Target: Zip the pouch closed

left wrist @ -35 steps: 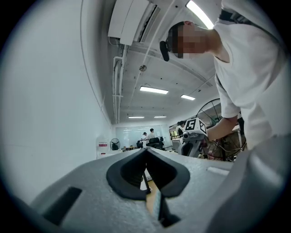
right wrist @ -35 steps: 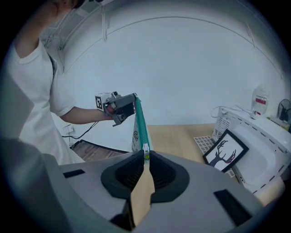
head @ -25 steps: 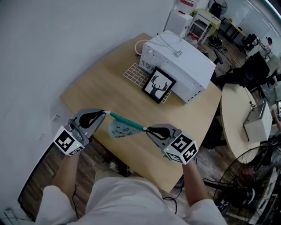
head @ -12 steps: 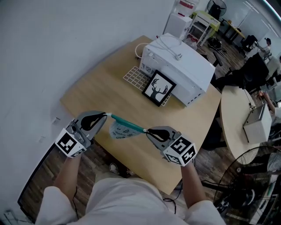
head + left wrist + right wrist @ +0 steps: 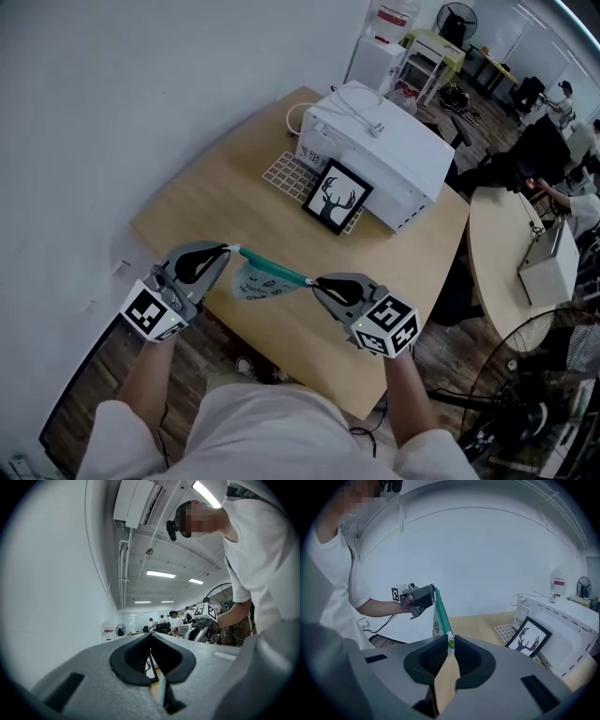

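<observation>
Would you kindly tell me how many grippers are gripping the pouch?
2: the left gripper pinches the pouch at its left end in the head view, the right gripper its right end.

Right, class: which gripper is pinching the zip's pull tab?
The right gripper: the small white-and-green pull tab sits between its jaws. The left gripper only clamps the other end of the pouch.

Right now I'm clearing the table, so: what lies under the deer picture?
A white grid mat on the table; the picture covers part of it, so anything lying there is hidden.
</observation>
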{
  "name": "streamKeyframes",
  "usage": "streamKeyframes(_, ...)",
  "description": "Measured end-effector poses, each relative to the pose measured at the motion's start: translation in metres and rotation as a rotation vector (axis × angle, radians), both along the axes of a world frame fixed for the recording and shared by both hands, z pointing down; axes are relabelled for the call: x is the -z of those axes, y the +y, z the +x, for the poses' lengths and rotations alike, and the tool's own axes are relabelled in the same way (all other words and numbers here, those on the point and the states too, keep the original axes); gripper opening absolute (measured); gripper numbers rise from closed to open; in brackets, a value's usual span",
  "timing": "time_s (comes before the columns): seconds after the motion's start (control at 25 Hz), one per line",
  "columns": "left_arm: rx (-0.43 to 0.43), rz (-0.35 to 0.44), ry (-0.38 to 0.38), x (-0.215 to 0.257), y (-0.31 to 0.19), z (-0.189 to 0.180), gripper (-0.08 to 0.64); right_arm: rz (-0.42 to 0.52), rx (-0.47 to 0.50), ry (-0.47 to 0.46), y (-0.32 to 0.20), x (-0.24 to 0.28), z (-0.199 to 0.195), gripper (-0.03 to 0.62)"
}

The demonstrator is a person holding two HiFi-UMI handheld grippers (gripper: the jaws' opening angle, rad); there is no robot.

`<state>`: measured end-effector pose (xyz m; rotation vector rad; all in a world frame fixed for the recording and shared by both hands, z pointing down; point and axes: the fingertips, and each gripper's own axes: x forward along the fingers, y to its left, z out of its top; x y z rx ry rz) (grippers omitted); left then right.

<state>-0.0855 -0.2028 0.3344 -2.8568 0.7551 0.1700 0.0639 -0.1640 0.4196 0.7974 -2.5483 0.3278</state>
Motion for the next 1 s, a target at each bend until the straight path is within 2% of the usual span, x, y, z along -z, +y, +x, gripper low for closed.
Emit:
streamKeyframes(0.32,0.030,0.005,-0.007,0.005,0.002,0.003,0.014,0.035,-0.058,-0.031,0.001,0.012,0.007,0.052)
streamKeyframes(0.44,0.045,-0.001,-0.007,0.003,0.003,0.001,0.014,0.046,-0.091,-0.047,0.003,0.015,0.015,0.074)
streamKeyframes(0.64,0.108,-0.016,-0.012,0.001,0.001,-0.012,0.014,0.070,-0.173,-0.071,0.008,0.022,0.036,0.078)
streamKeyframes(0.8,0.162,-0.035,-0.002,-0.001,0.000,-0.026,0.014,0.093,-0.253,-0.157,0.013,0.036,0.051,0.044)
streamKeyframes(1.0,0.217,-0.066,0.021,-0.004,0.004,-0.034,0.014,0.177,-0.357,-0.184,0.019,0.055,0.071,0.002)
